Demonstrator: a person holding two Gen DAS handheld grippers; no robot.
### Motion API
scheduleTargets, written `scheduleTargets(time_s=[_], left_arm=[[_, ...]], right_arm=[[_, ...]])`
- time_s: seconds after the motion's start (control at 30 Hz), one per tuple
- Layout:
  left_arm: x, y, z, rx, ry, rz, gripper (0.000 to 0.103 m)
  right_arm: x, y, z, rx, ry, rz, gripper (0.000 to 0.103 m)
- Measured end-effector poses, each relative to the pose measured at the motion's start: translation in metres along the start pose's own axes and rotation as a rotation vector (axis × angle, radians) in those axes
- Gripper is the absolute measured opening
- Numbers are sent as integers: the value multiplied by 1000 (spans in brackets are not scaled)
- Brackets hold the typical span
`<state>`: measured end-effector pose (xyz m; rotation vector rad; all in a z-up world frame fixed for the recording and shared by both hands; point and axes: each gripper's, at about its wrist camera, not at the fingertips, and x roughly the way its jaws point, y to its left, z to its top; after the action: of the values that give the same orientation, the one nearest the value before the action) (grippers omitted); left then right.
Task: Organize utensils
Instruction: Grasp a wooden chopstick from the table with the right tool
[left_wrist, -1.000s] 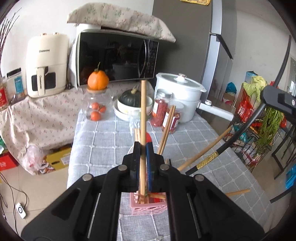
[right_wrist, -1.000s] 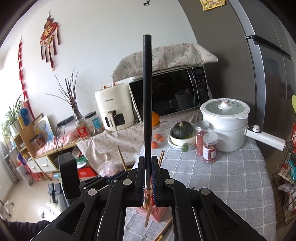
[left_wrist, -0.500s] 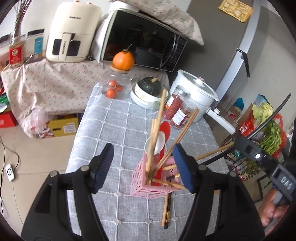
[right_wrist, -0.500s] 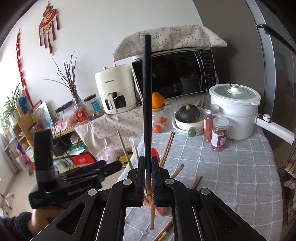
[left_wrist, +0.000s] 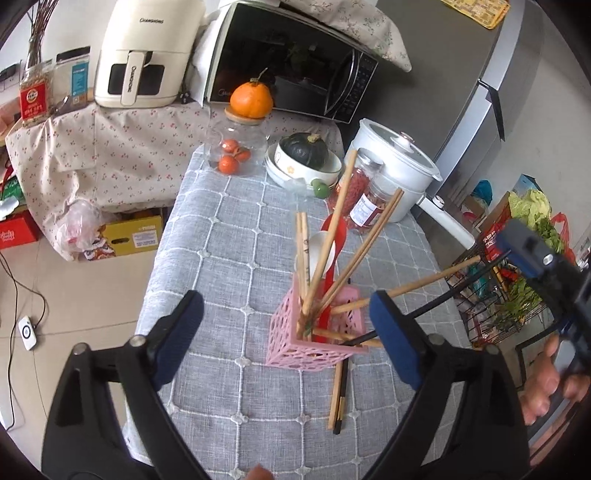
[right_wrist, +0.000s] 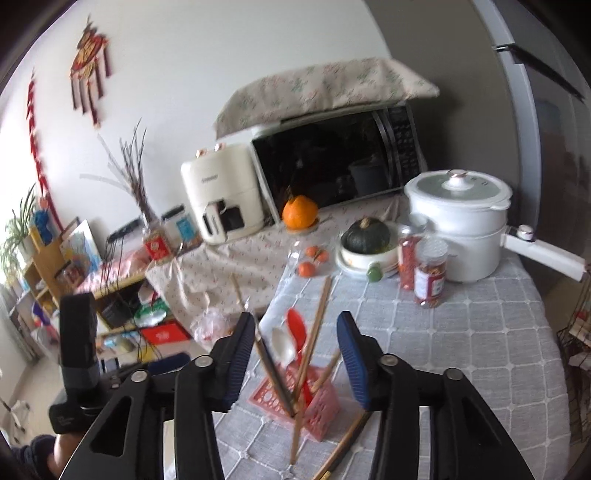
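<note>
**Both jaws spread, utensils in pink holder**

Left gripper (left_wrist: 286, 319): jaws spread wide, nothing between the pads, hovering above and in front of the pink holder (left_wrist: 314, 345). Right gripper (right_wrist: 295, 352): jaws spread too, nothing pinched, framing the same holder (right_wrist: 295, 408) from the other side; view is motion-blurred.

Holder upright on the grey checked cloth of the bench (left_wrist: 229, 236). Inside: a bundle of wooden chopsticks (left_wrist: 328, 240) fanned out at several angles, a white spoon (left_wrist: 319, 245), a red spoon (left_wrist: 338, 230), one black chopstick (left_wrist: 443, 297) leaning far out toward the right. Another light wooden chopstick (left_wrist: 424, 282) leaning out the same way just above it.

Loose on the bench, touching or just beside the holder's near wall: a pair of chopsticks (left_wrist: 339, 395), one wooden, one black, lying side by side.

Background on bench: glass jar (left_wrist: 236, 149) topped with an orange (left_wrist: 251, 99), bowl with green squash (left_wrist: 306, 151), two red-filled jars (left_wrist: 364, 197), white cooker (left_wrist: 399, 162). Microwave (left_wrist: 291, 62) and air fryer (left_wrist: 144, 55) on the flowered cloth behind.

Person's hand (left_wrist: 546, 380) visible at right edge, holding the other gripper's handle.
</note>
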<state>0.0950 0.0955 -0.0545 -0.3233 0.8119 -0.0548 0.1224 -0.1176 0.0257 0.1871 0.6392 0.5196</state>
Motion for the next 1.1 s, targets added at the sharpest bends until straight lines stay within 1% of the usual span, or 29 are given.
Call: scheduleTargets(time_s=[0.07,0.13,0.2,0.23,0.3,0.4,0.43,0.47,0.53,0.6,0.63,0.67,0.7,0.73,0.77,0.87,0.93,1.1], left_arm=[[-1,2,-1,-11,-1,1,99],[-2,4,-2,-11,1,5,100],[0,4,-3,-10,6,12,101],[1,5,-4,-10,12,16,101],[5,7,-5,-14,26,24,101],[10,10,-6,-31,50,28,102],[12,11,-6,-39,55,25,102],[12,13,-6,-47,60,21,102],[12,15,-5,-58,62,21,102],[12,18,-4,-72,62,22,102],[12,19,-4,-78,63,21,102],[12,20,-4,-82,64,20,102],[13,20,-5,-86,69,18,102],[13,21,-5,-87,73,16,102],[14,22,-5,-88,76,15,102],[16,25,-5,-97,85,14,102],[17,27,-4,-110,89,7,102],[19,26,-4,-117,95,0,102]], right_arm=[[-14,-20,5,61,-43,-20,61],[-20,-41,7,120,-63,-45,63],[-18,-62,5,160,-58,-84,64],[-13,-72,1,171,-41,-117,64],[7,-86,-10,174,20,-157,64],[42,-97,-30,157,122,-172,63],[61,-101,-40,159,177,-156,58],[72,-103,-46,165,208,-143,50],[102,-107,-61,186,297,-124,44],[125,-113,-71,221,354,-120,42],[132,-114,-74,231,365,-120,39],[140,-116,-76,241,376,-118,30],[147,-118,-77,249,384,-111,26],[154,-121,-79,273,390,-88,20],[159,-124,-80,304,393,-61,16],[169,-133,-83,384,401,-23,12],[176,-136,-86,421,414,13,12],[196,-130,-88,395,462,-8,12]])
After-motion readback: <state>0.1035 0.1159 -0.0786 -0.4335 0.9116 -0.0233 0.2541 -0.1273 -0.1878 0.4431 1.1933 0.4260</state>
